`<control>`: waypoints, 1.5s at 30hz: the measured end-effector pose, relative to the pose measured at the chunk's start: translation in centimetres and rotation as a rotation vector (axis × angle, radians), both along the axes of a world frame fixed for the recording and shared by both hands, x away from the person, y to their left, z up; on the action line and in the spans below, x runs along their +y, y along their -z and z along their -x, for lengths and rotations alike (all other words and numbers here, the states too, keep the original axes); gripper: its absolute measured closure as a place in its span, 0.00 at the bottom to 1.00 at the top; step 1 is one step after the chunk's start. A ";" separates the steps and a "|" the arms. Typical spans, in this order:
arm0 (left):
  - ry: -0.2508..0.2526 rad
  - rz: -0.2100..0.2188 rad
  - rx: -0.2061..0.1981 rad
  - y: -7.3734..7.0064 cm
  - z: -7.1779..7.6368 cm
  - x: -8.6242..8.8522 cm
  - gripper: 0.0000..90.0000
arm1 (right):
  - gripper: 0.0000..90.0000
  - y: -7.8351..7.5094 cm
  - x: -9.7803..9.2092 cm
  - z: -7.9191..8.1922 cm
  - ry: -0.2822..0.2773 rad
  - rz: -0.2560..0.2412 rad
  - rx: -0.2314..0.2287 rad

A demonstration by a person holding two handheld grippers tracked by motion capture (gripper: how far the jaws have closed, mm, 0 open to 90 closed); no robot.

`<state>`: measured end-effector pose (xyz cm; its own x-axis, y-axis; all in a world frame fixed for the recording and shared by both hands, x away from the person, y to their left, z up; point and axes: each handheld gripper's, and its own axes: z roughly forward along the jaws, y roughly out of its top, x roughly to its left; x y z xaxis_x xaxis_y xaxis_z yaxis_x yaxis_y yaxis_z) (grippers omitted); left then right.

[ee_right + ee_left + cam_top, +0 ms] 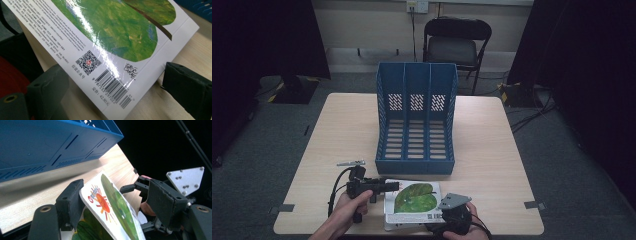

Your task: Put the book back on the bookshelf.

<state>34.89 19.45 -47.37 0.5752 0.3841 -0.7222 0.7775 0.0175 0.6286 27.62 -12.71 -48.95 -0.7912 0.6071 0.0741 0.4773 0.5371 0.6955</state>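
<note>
- Glossy white card covers a thin picture book [413, 200], printed with a large green leaf, a barcode and a QR code; it lies at the near edge of the pale wood-grain table [492, 135].
- Blue plastic file rack [416, 120], three slotted compartments with perforated back panels, stands just beyond the book; a small grey clip [351, 162] lies to its left, and a black folding chair [456, 45] sits behind the table.
- The left gripper [117, 200], held sideways, has its black padded jaws wide apart around the book's raised corner, one pad just beside the cover.
- The right gripper [112, 95] straddles the book's barcode edge, jaws wide and not pressing it.
</note>
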 end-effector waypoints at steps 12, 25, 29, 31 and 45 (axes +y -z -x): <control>0.045 -0.031 0.017 0.2 0.6 -0.6 0.37 | 0.17 0.1 -0.8 -0.6 0.026 -0.067 0.082; 0.092 -0.115 0.074 0.8 0.3 -1.6 0.63 | 0.15 0.1 -0.2 -0.3 0.009 -0.013 0.049; 0.114 -0.141 0.103 1.3 0.4 -2.7 0.61 | 0.15 0.1 0.2 -0.1 -0.015 -0.003 0.043; 0.124 -0.150 0.104 1.4 0.4 -3.0 0.59 | 0.15 0.1 0.4 -0.1 -0.032 0.005 0.033; 0.148 -0.184 0.106 1.7 0.1 -2.8 0.64 | 0.02 0.2 1.5 0.0 -0.076 0.028 0.040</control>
